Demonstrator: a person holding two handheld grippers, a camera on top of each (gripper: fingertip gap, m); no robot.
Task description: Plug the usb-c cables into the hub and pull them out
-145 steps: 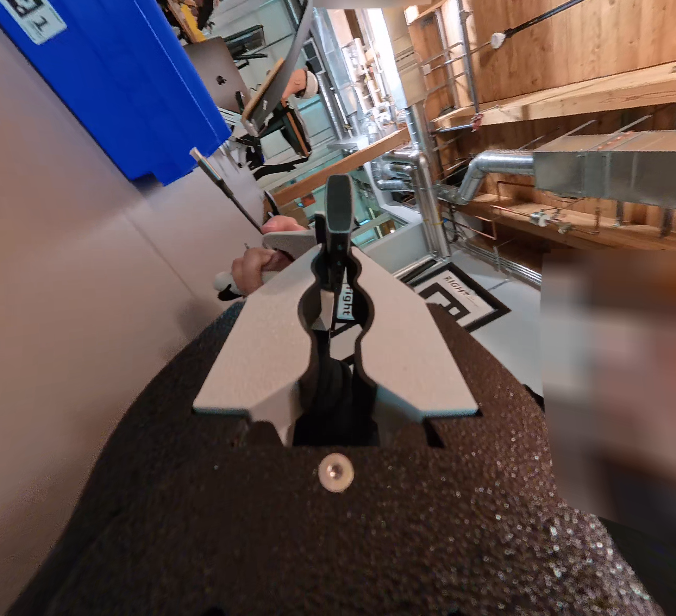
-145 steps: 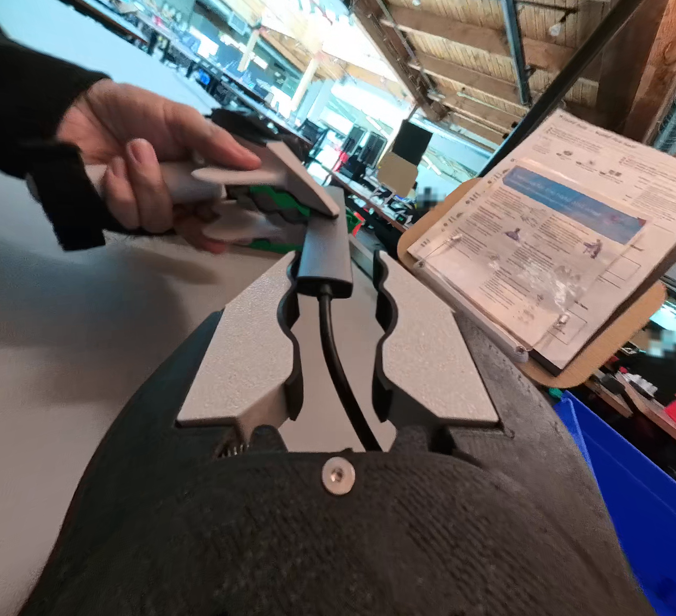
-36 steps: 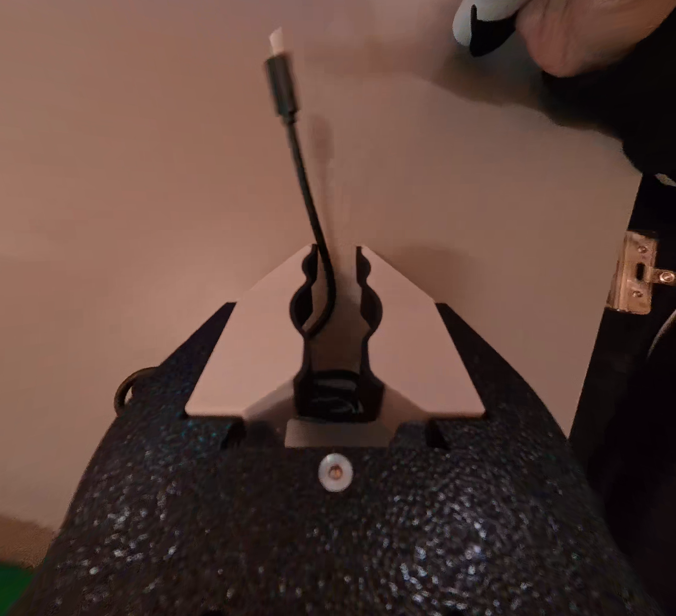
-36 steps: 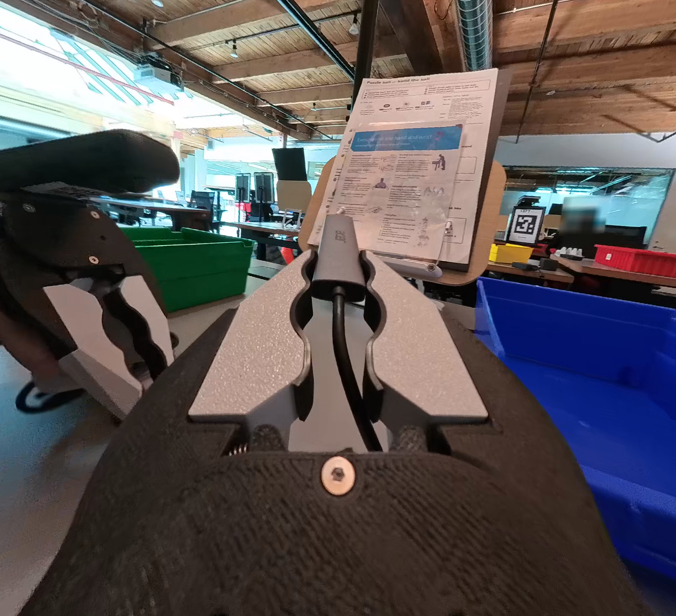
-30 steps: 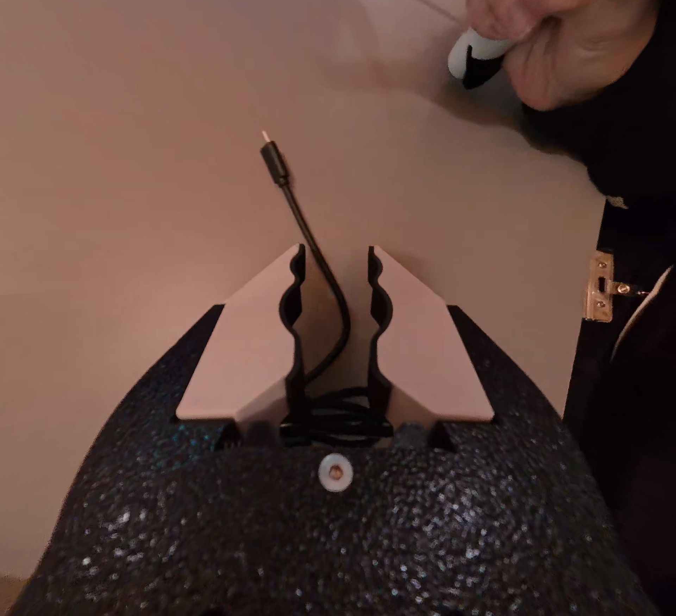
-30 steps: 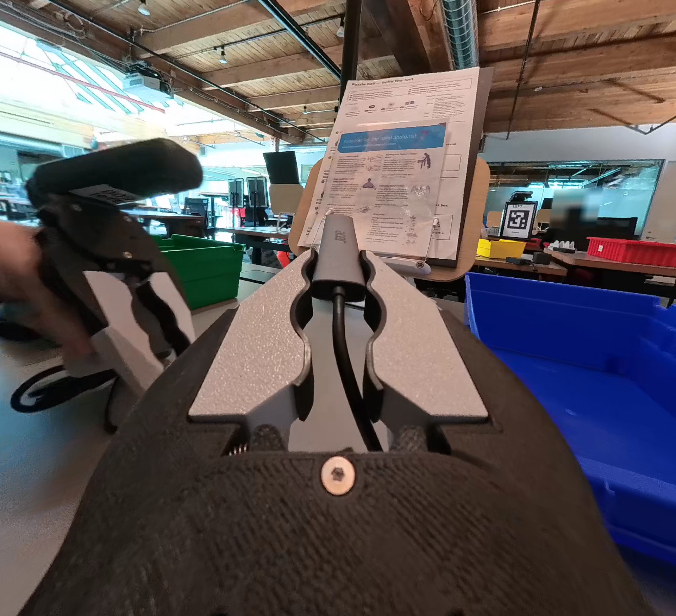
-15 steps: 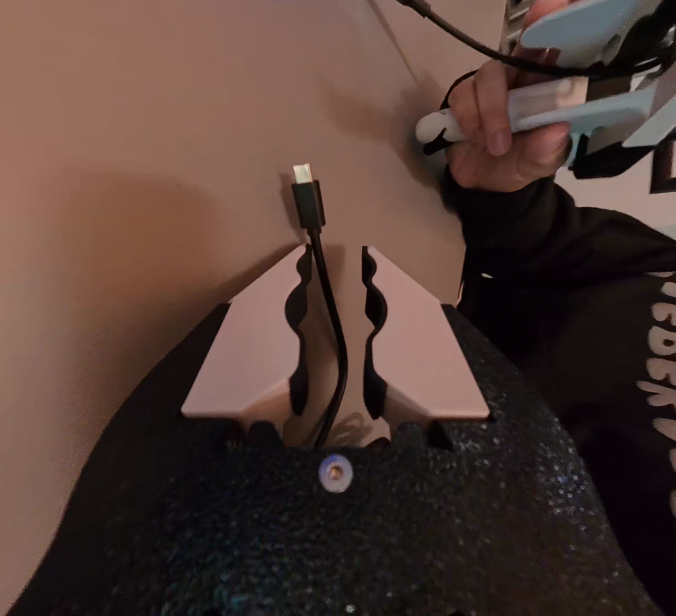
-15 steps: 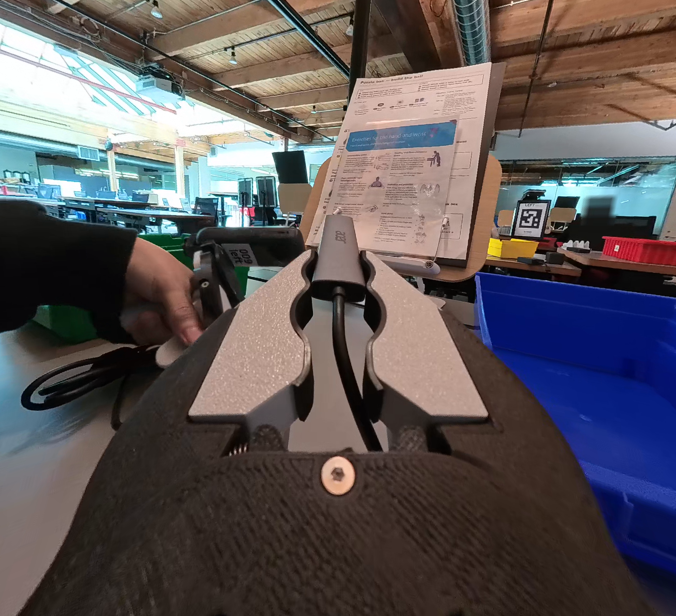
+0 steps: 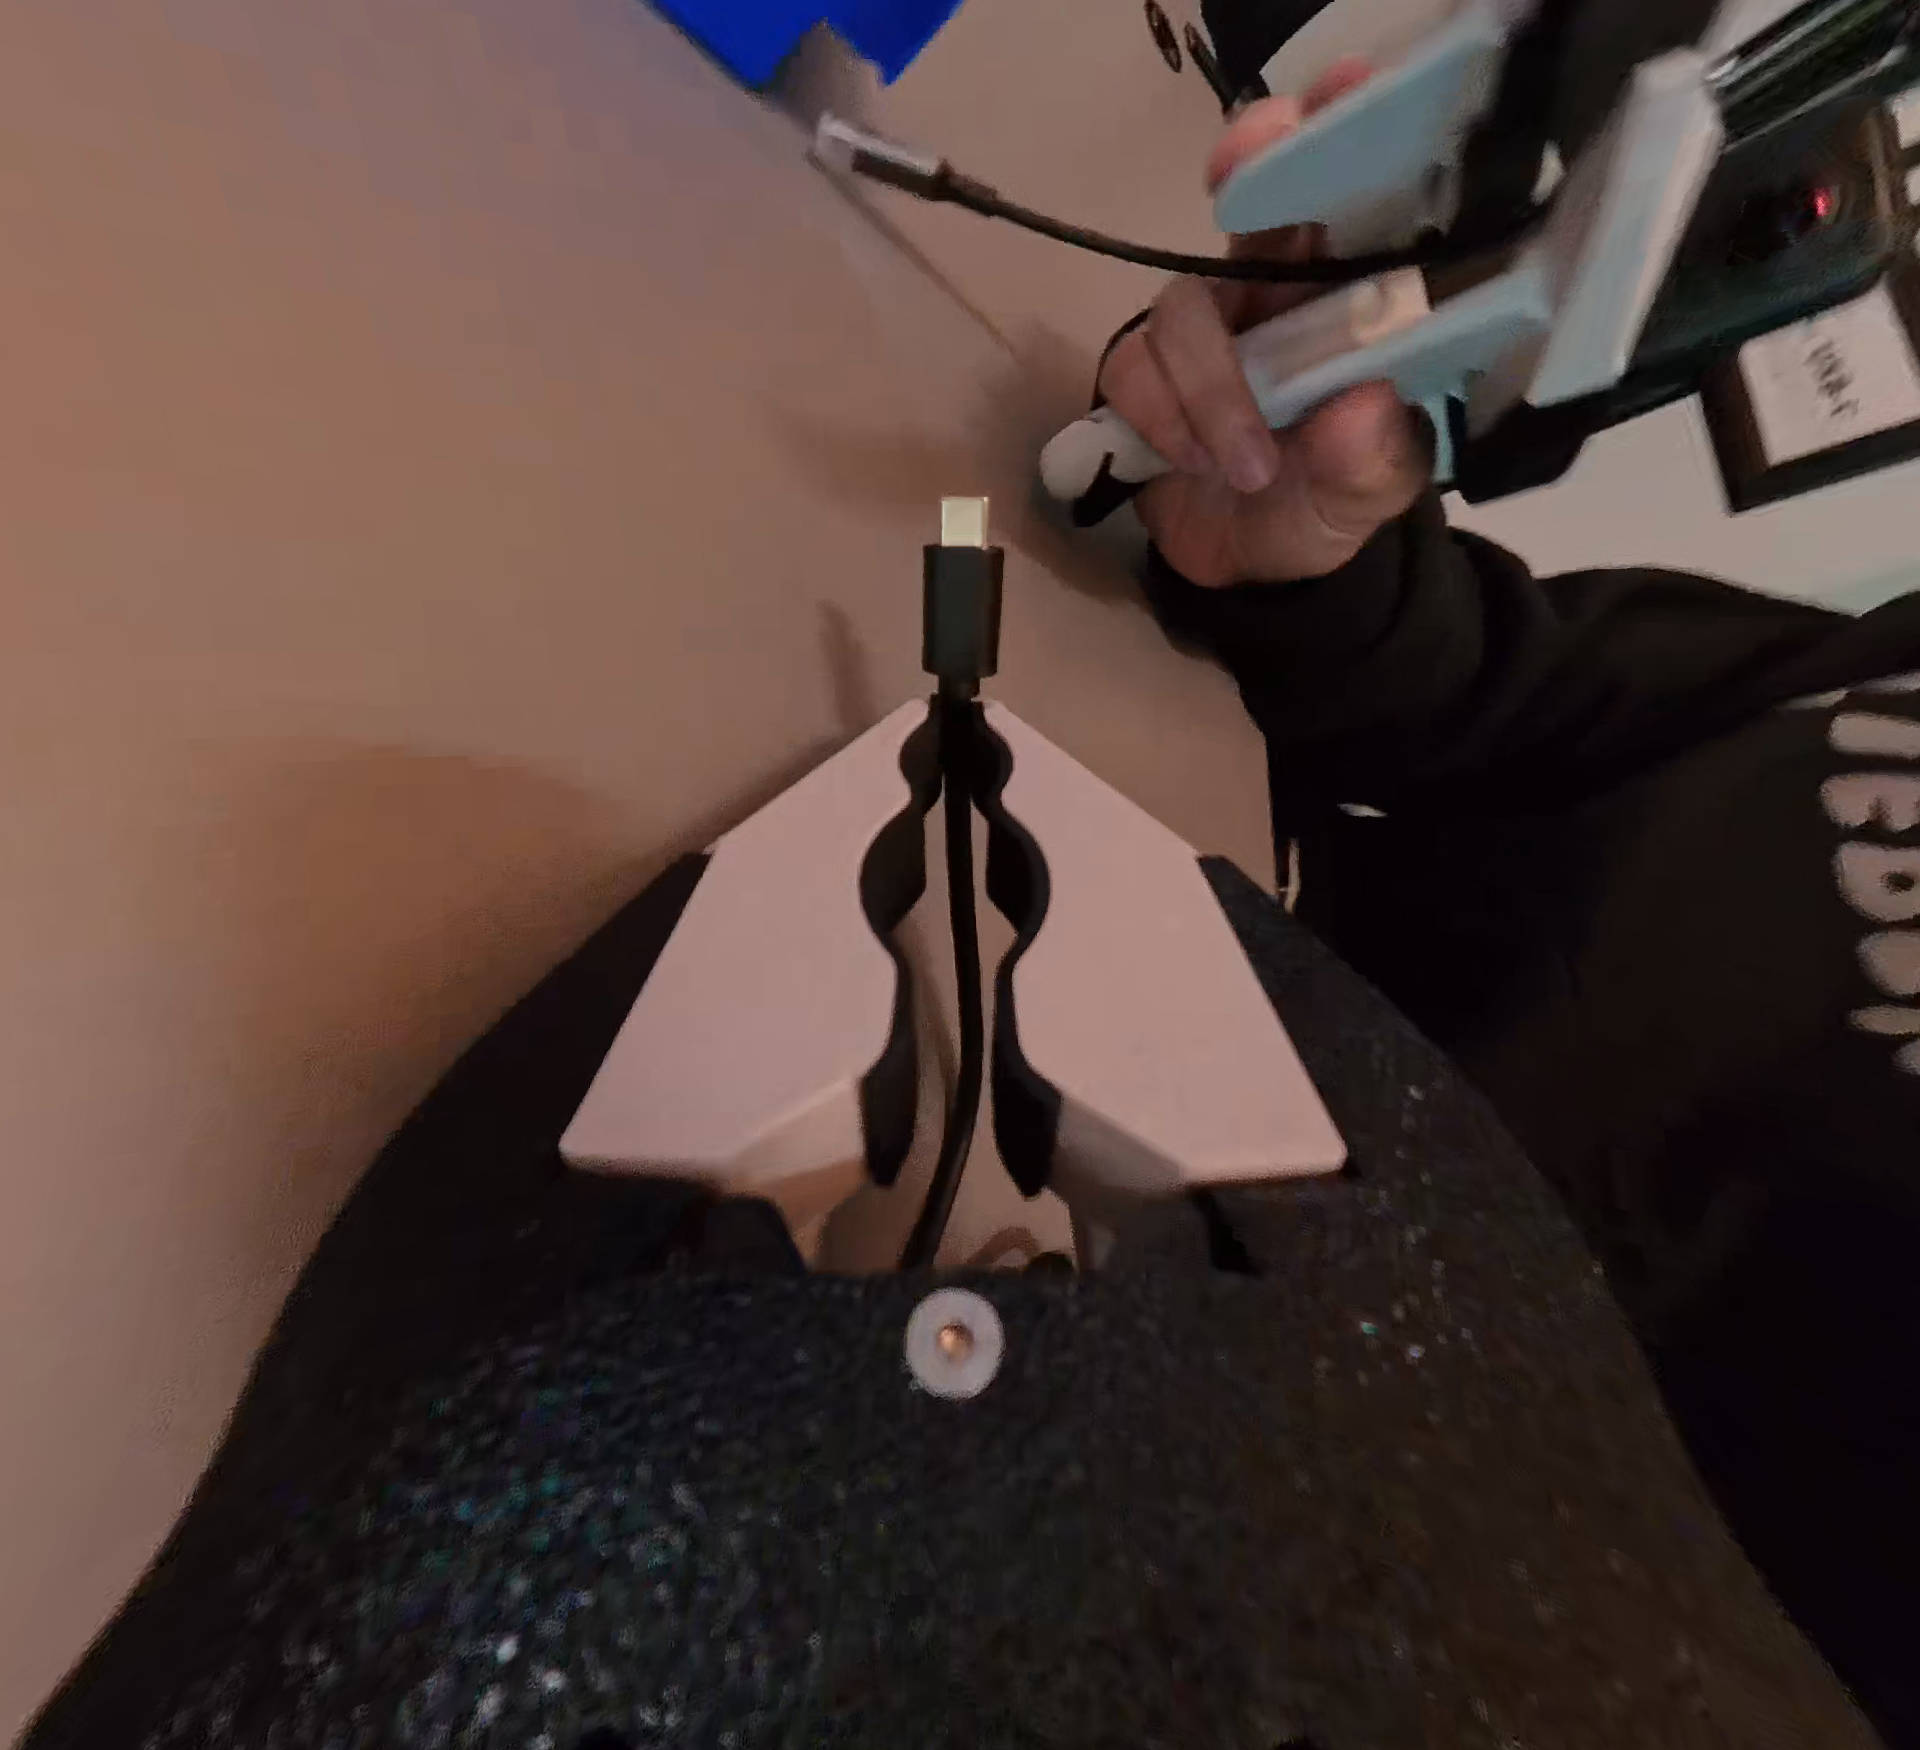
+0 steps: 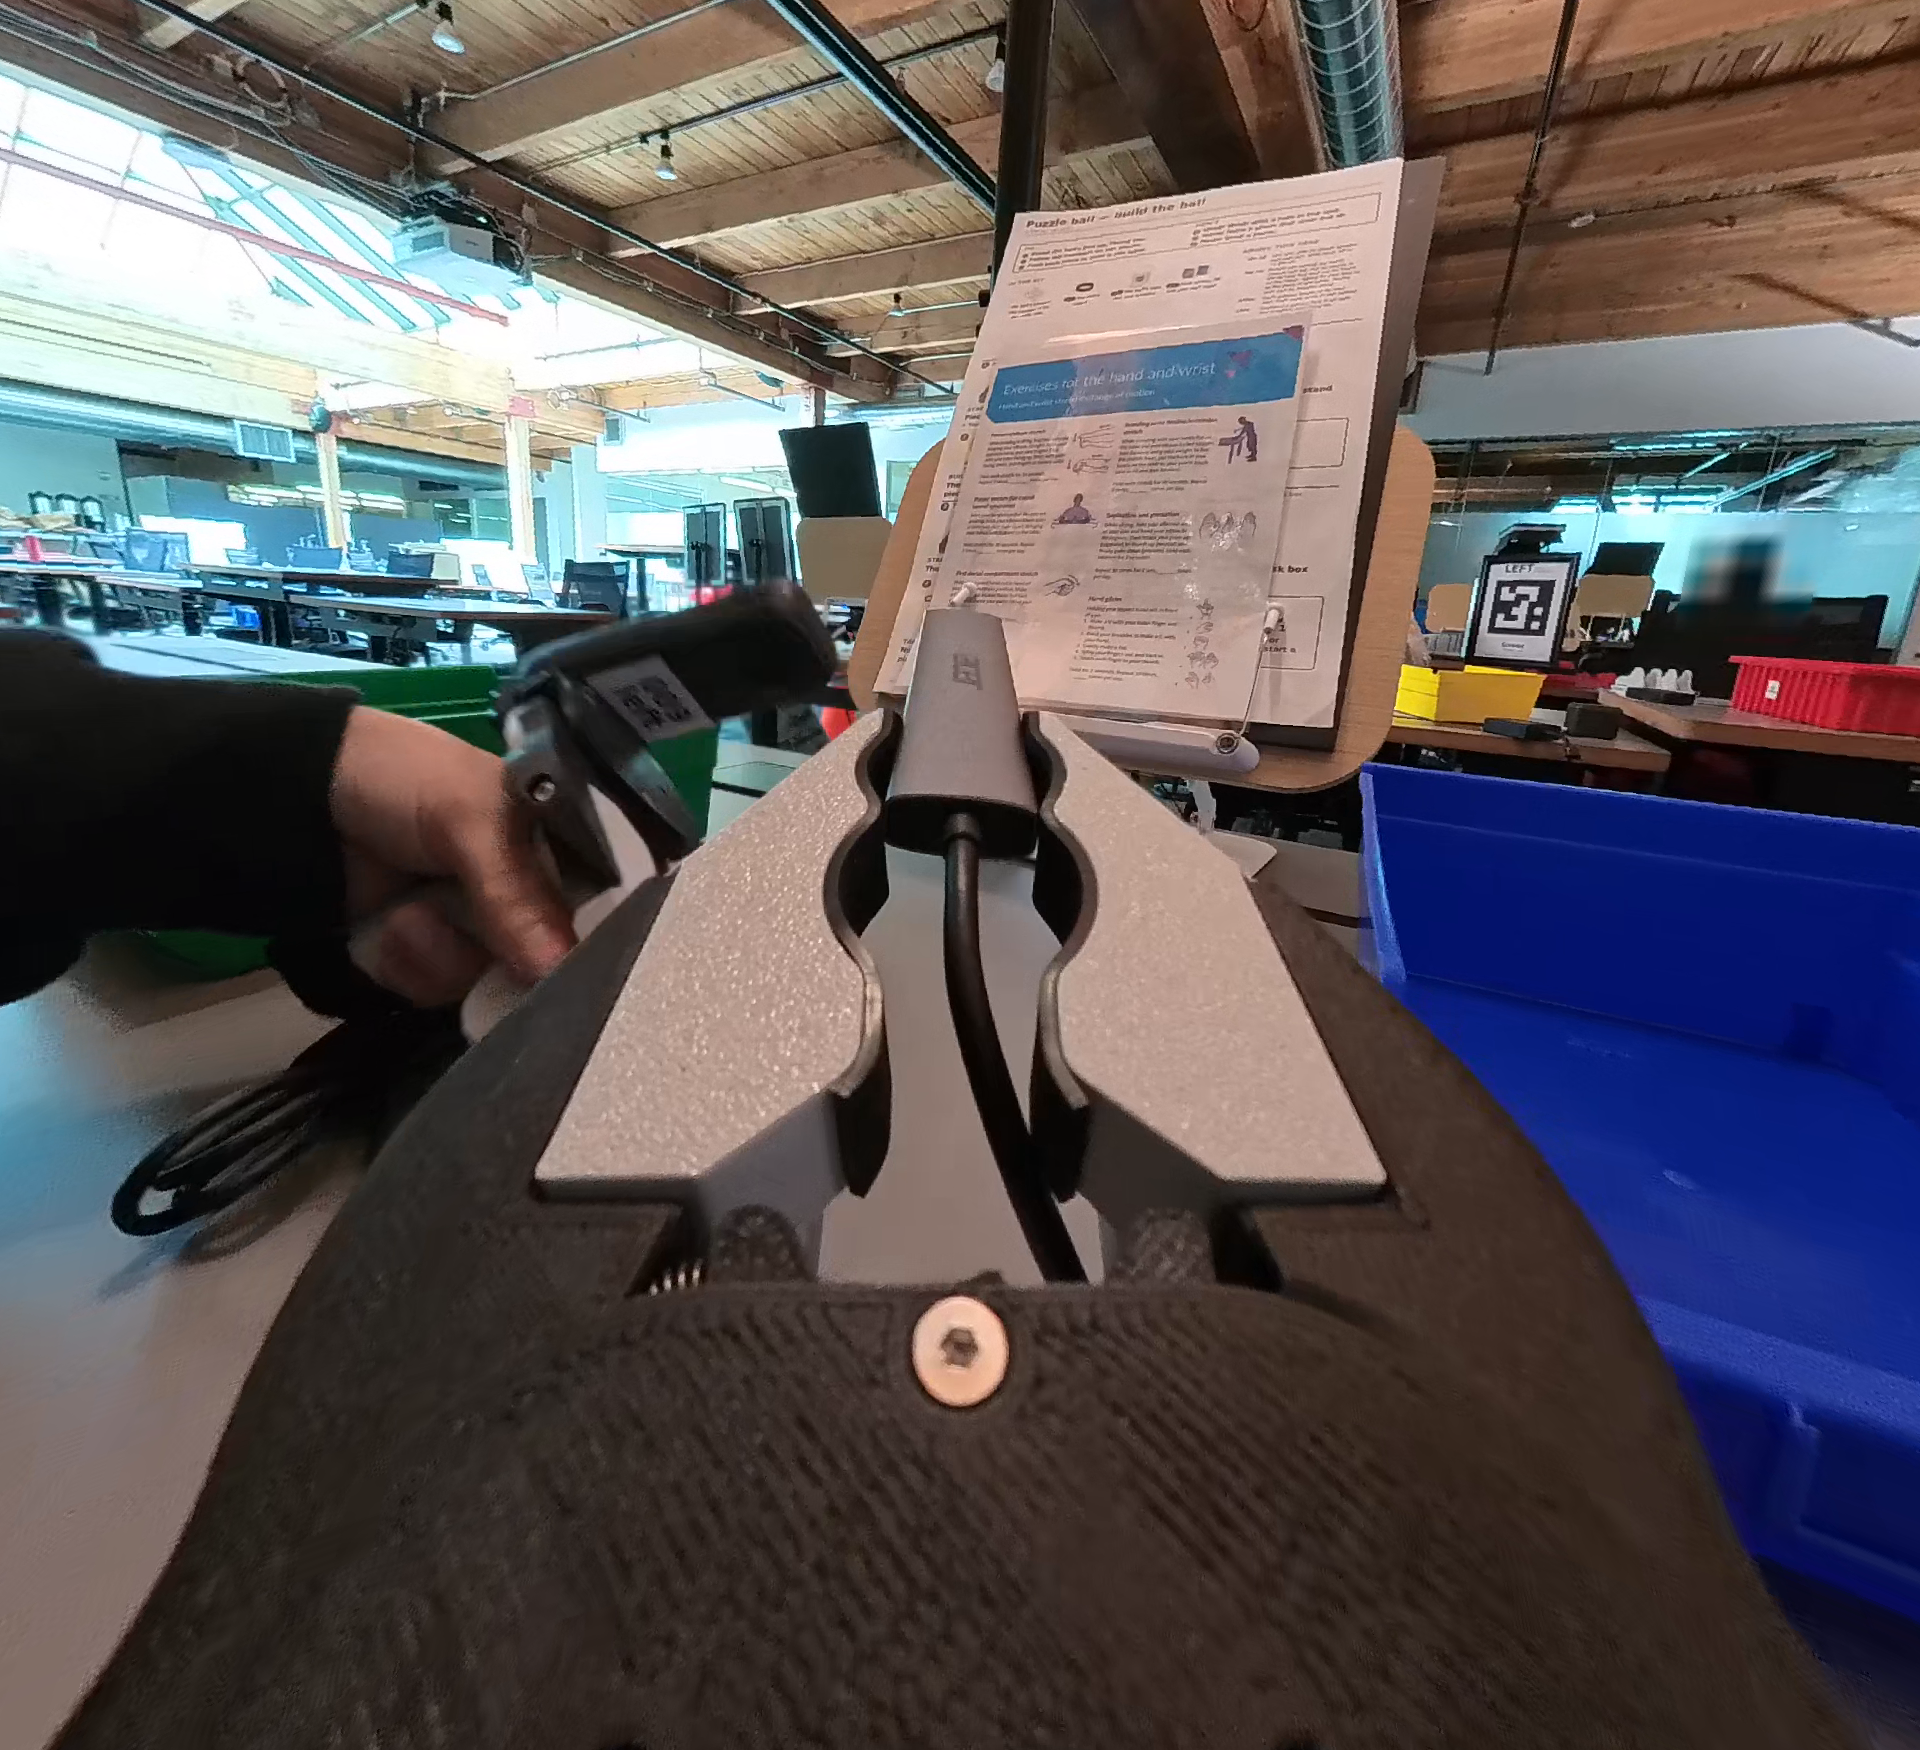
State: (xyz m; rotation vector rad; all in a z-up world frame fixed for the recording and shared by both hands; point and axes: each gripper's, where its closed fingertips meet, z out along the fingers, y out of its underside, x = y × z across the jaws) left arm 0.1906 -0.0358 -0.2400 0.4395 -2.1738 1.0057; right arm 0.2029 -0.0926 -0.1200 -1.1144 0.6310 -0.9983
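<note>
Printed sheets [image 10: 1164, 474] on clipboard stand behind desk [image 10: 125, 1305], square marker card [image 10: 1522, 609] farther right; wording left out. Hub [image 10: 961, 713] carries small embossed logo. Right tongs [image 10: 961, 744] clamped on hub, its cable trailing back between fingers. Left tongs [image 9: 958, 713] pinched on black usb-c cable [image 9: 961, 921] just behind plug [image 9: 963, 599], plug jutting forward above desk. Blue bin [image 10: 1662, 1025] at right.
</note>
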